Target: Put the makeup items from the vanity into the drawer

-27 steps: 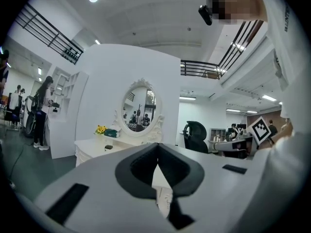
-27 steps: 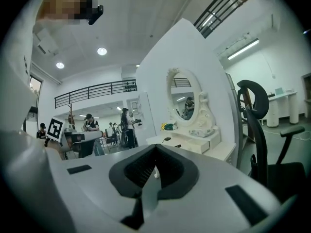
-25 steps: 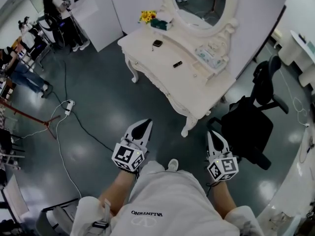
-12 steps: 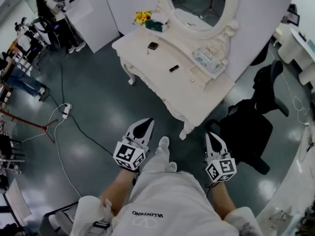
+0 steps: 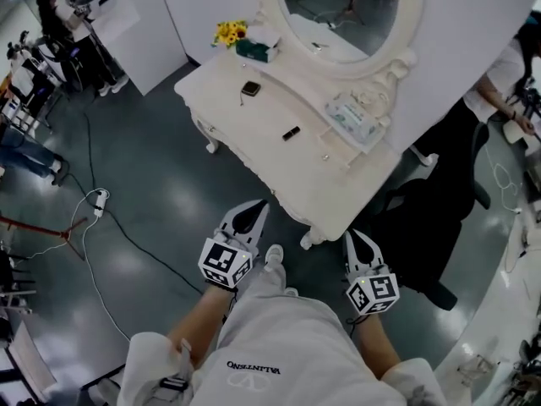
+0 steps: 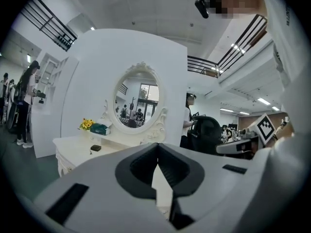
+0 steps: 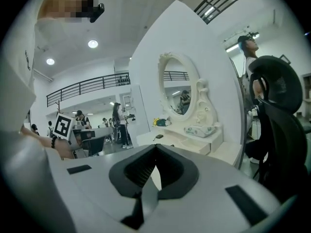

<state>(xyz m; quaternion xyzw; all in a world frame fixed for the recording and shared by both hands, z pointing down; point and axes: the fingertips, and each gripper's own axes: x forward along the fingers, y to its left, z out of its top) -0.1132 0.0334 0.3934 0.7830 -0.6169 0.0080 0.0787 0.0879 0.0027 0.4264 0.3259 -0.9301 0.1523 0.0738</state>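
Observation:
The white vanity with its oval mirror stands ahead of me. On its top lie a small black compact, a black stick-shaped item and a tiny pale item. A patterned pouch rests on the raised shelf under the mirror. No drawer stands open. My left gripper is held over the floor short of the vanity's front, shut and empty. My right gripper hangs near the vanity's front right leg, also shut and empty. In the left gripper view the compact shows far off.
Yellow flowers and a green box sit at the vanity's far left corner. A black office chair stands right of the vanity, a person beyond it. A power strip with cables lies on the floor at left, with people far left.
I have walked nearer to the vanity, which now sits closer to both grippers. A foot has stepped forward between them. Both grippers stay shut.

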